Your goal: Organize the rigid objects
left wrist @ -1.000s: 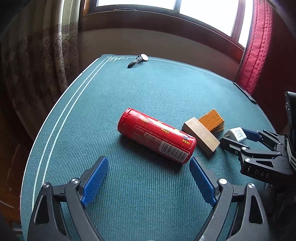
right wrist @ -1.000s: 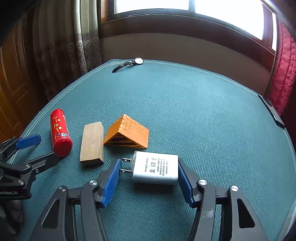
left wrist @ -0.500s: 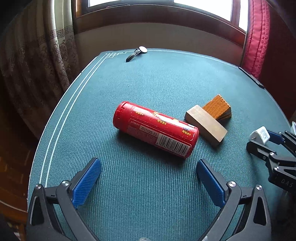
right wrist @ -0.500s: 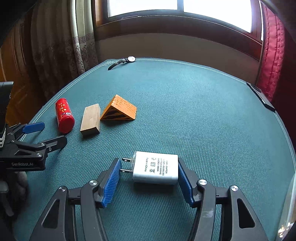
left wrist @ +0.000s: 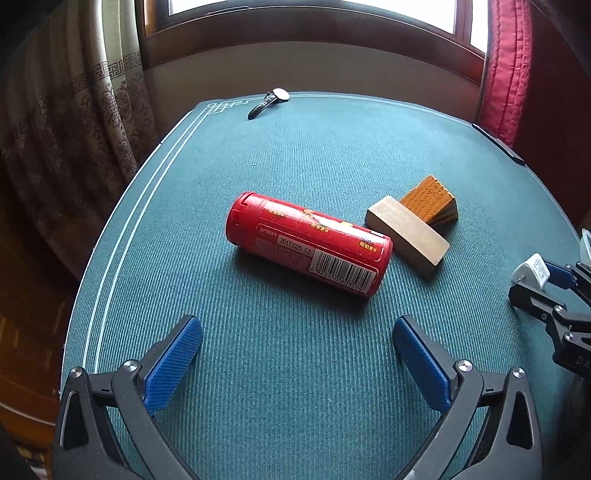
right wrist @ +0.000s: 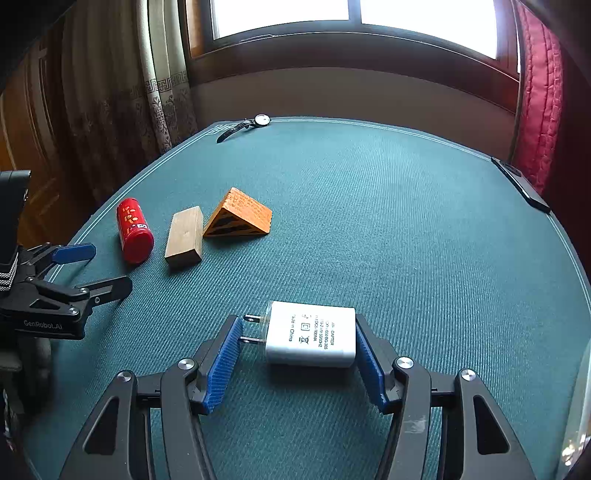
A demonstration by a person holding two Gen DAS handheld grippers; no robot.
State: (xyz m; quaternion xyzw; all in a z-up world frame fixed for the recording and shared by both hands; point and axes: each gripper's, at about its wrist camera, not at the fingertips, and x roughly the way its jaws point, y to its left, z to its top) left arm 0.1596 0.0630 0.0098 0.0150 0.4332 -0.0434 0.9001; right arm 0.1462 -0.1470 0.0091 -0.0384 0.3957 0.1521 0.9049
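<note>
white adapter (right wrist: 311,334) pinched in right gripper (right wrist: 293,350) jaws; left gripper (left wrist: 297,360) jaws spread, table (right wrist: 406,221) centre open.

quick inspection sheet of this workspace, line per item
surface: green felt table, white border lines near its edge
job's things: red canister lying on its side; wooden block beside it; orange wedge against the block; white plug adapter
clutter: wristwatch near the far edge; dark flat bar at the right edge, kind unclear
grippers: left gripper jaws wide, nothing between them, short of the canister; right gripper jaws closed on the adapter, one pad against its prongs
cables: nothing seen
surroundings: window, patterned curtain, red curtain
</note>
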